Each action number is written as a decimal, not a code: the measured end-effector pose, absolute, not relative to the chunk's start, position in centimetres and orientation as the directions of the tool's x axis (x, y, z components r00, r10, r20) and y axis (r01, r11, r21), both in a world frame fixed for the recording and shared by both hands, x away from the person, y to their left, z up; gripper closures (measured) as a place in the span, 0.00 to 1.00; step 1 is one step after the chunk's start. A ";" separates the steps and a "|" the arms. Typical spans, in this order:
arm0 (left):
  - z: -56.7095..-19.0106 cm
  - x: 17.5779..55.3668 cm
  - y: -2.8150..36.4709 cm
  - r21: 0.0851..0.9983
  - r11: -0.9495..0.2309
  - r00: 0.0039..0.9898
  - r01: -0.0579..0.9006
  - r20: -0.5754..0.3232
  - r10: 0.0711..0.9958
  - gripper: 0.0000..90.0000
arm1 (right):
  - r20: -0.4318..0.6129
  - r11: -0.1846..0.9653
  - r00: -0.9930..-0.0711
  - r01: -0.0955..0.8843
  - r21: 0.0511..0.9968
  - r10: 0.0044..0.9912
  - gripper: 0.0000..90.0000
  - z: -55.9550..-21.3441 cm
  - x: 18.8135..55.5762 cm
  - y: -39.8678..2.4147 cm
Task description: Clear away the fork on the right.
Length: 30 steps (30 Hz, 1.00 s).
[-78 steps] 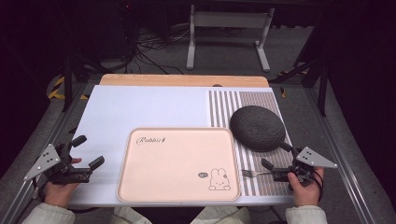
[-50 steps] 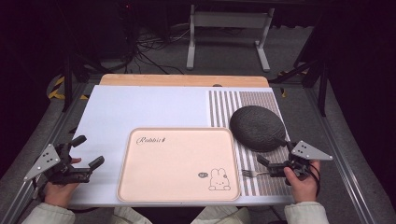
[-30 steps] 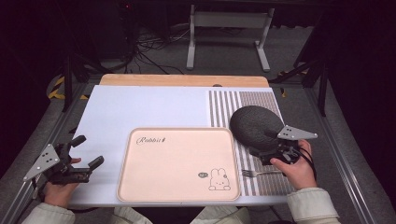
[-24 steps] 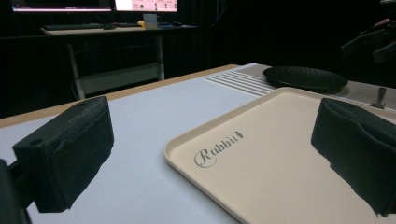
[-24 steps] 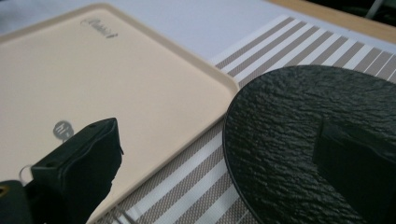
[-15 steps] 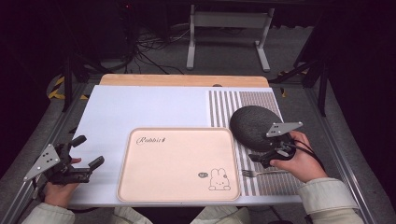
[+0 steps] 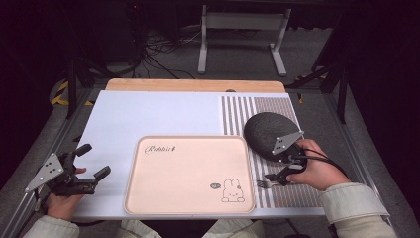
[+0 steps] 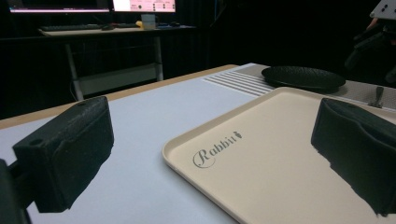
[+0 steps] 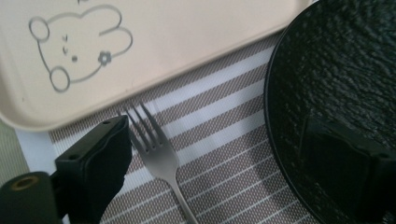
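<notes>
Hovering at lower right of the high view, the right gripper [image 9: 224, 172] spreads open jaws astride a small silver metal fork [image 9: 156, 154], tines toward the cream rabbit-printed tray [image 9: 154, 42].

left gripper [image 7: 89, 163] just parked low at the near left, jaws wide open. right gripper [image 7: 281, 168] angled down, also open.

Room: dark, with grey carpeted floor [image 7: 257, 64] beyond the table. Furniture: pale grey metal stand with two legs [image 7: 242, 29]; long desk [image 8: 112, 31] carrying lit monitors [image 8: 140, 4] and a keyboard. Loose black cables [image 7: 153, 54] lie on the floor; yellow-and-black hazard tape [image 7: 62, 91] at left.
</notes>
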<state>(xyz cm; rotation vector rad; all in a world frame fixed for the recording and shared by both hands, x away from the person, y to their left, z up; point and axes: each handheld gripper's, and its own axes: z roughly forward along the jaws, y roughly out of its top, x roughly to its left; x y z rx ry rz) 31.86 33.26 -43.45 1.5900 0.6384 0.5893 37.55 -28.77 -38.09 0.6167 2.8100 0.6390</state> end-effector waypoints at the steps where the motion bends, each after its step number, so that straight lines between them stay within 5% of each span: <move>1: -43.4 31.9 33.3 0.994 -0.084 0.715 0.067 0.011 0.699 0.00 | -0.100 0.831 -0.897 0.350 0.432 0.430 0.13 -38.2 37.5 -28.7; 22: -43.4 31.8 33.3 0.994 -0.085 0.715 0.066 0.012 0.699 0.00 | -0.075 0.920 -0.945 0.290 0.263 0.320 0.17 -40.1 37.4 -28.4; 30: -43.4 31.8 33.3 0.994 -0.086 0.714 0.067 0.012 0.700 0.00 | -0.071 0.937 -0.965 0.224 0.268 0.252 0.22 -40.7 37.4 -27.8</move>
